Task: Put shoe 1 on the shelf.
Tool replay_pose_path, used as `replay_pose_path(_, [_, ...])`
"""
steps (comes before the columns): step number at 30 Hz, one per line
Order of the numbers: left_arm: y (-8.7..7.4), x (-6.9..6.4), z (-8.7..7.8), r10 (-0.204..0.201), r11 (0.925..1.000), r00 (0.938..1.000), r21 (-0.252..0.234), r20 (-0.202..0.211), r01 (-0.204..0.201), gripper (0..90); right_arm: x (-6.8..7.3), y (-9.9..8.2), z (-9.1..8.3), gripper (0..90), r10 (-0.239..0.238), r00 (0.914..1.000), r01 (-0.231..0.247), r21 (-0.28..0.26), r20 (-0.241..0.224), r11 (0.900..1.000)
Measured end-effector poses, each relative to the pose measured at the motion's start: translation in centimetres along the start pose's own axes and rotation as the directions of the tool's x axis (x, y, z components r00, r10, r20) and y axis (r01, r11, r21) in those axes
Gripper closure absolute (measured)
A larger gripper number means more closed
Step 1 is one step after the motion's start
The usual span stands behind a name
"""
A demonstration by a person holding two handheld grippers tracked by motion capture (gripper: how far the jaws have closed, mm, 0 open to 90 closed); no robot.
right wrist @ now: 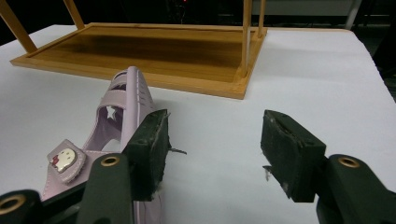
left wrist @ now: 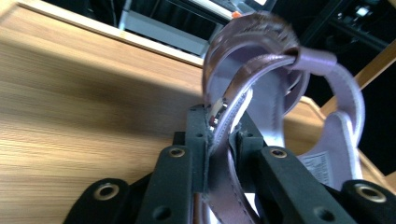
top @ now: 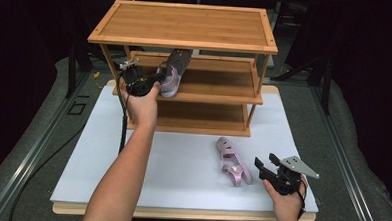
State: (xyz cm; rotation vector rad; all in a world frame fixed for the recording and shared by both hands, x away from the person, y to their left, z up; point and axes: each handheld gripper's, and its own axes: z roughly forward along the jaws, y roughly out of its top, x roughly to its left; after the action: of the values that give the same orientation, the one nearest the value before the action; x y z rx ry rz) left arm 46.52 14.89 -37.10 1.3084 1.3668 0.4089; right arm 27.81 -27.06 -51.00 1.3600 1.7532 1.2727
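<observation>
**Lilac sandal held at the middle shelf, its twin flat on the white table**

Lilac and glossy, with darker purple straps and a small metal buckle: first sandal standing on its side at the front edge of the bamboo rack's middle shelf, sole turned outward. Heel strap pinched narrowly between the black pads of the left gripper, strap edge running straight down between the jaws in the left gripper view. Pale lavender lining with a printed label inside.

Second sandal lying on its side on the white table, just in front of the rack, cut-out star and cartoon cat badge showing. Right gripper spread wide and empty, left pad just beside that sandal.
</observation>
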Motion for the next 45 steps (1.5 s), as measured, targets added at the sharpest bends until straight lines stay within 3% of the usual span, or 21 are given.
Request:
replay_pose_path(3, [0.3, -0.2, 0.4, 0.013, 0.9997, 0.9999, 0.022, -0.007, -0.013, 76.9, -0.1, 0.0, -0.1, 41.6, -0.002, 1.0, 0.002, 0.017, -0.003, 0.9999])
replay_pose_path(8, [0.4, 0.0, 0.9, -0.005, 0.9997, 1.0, 0.026, -0.005, 0.005, 75.4, -0.2, -0.1, 0.0, 41.6, 0.003, 1.0, -0.003, 0.017, -0.008, 0.9998])
replay_pose_path(15, [0.8, -0.2, 1.2, -0.012, 0.9998, 0.9998, 0.019, 0.018, 0.011, 65.2, -0.3, -0.2, 0.1, 41.6, 0.022, 0.9997, -0.022, 0.01, -0.009, 0.9997])
replay_pose_path(18, [1.1, -0.1, 1.3, -0.012, 0.9996, 0.9986, 0.027, 0.051, 0.011, 60.6, -0.4, -0.2, 0.1, 41.6, 0.023, 0.9997, -0.023, 0.02, -0.012, 0.9995])
replay_pose_path(28, [1.4, -0.1, 0.8, -0.008, 0.9999, 0.998, 0.011, 0.063, 0.007, 56.4, -0.3, -0.2, 0.1, 41.6, 0.023, 0.9997, -0.023, 0.019, -0.01, 0.9996])
replay_pose_path(35, [1.4, -0.6, 0.1, 0.038, 0.9993, 0.998, -0.005, 0.05, -0.038, 52.4, -0.3, -0.2, 0.1, 41.6, 0.024, 0.9997, -0.023, 0.018, -0.009, 0.9996])
replay_pose_path(41, [1.6, -1.0, -1.0, 0.07, 0.9975, 0.9949, -0.02, 0.074, -0.068, 50.2, -0.3, -0.2, 0.2, 41.6, 0.022, 0.9997, -0.022, 0.012, -0.008, 0.9997])
replay_pose_path(43, [1.6, -1.3, -1.4, 0.086, 0.9963, 0.9929, -0.011, 0.082, -0.085, 49.9, -0.3, -0.1, 0.1, 41.6, 0.016, 0.9999, -0.015, 0.029, -0.007, 0.9994])
replay_pose_path(45, [1.5, -1.6, -1.9, 0.105, 0.9945, 0.9906, -0.005, 0.088, -0.105, 49.5, -0.3, -0.2, 0.2, 41.6, 0.016, 0.9999, -0.016, 0.013, -0.006, 0.9998])
